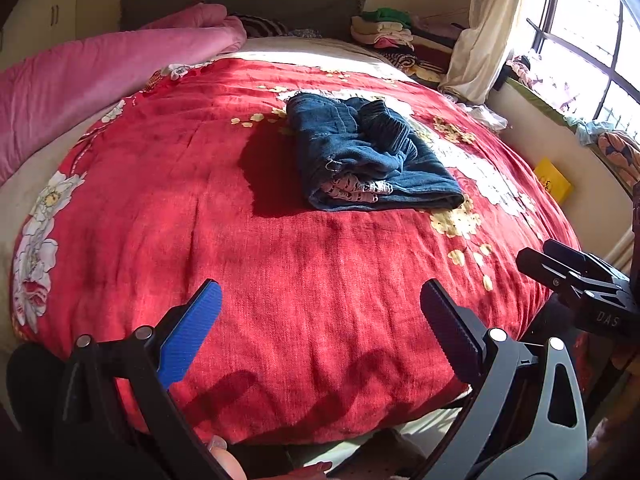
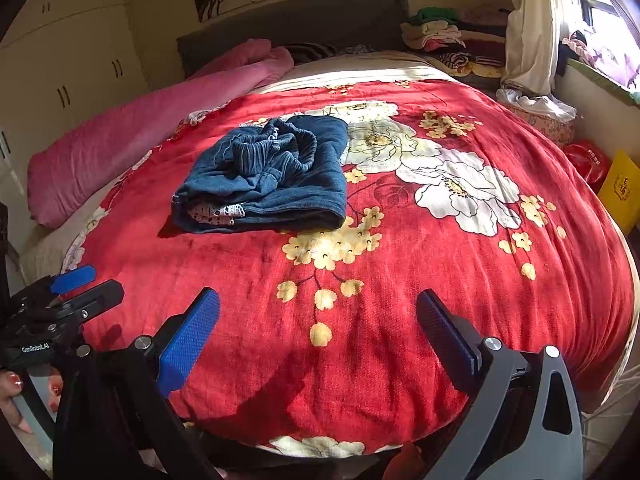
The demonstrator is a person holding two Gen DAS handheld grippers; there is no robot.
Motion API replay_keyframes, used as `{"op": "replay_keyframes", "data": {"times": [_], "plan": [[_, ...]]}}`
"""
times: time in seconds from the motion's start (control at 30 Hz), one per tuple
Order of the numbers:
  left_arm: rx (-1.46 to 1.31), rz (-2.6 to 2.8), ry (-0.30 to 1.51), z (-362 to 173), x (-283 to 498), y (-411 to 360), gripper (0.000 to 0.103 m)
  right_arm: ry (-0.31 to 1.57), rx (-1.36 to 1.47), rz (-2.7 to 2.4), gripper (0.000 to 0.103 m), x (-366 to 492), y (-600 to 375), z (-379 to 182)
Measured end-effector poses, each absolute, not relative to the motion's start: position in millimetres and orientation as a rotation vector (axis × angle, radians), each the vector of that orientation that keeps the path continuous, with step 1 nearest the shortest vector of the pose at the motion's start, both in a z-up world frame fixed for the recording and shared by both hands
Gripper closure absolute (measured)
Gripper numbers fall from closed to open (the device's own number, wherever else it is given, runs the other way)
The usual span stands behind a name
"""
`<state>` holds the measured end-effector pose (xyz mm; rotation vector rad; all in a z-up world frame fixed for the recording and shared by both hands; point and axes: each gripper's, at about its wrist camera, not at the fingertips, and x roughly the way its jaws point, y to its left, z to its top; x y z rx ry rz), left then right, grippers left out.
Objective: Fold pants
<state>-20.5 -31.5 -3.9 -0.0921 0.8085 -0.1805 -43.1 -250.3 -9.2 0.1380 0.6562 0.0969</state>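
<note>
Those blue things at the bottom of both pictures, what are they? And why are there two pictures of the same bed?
They are tongs that a person holds, one in each hand. Each has a little camera looking along its two blue fingers, so you get two pictures. One is from the left tongs, the other from the right tongs. Both are open and hold nothing. On the red flowered blanket lie dark blue jeans, folded into a bundle. A pink quilt lies along the bed's left side.
</note>
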Motion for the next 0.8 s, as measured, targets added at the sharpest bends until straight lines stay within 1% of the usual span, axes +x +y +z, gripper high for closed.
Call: {"op": "replay_keyframes", "data": {"times": [0.8], "plan": [[-0.080, -0.161, 0.808, -3.6, -20.0, -31.9, 0.010, 0.654, 0.136, 0.090, 0.005, -45.1, -252.0, -9.8]]}}
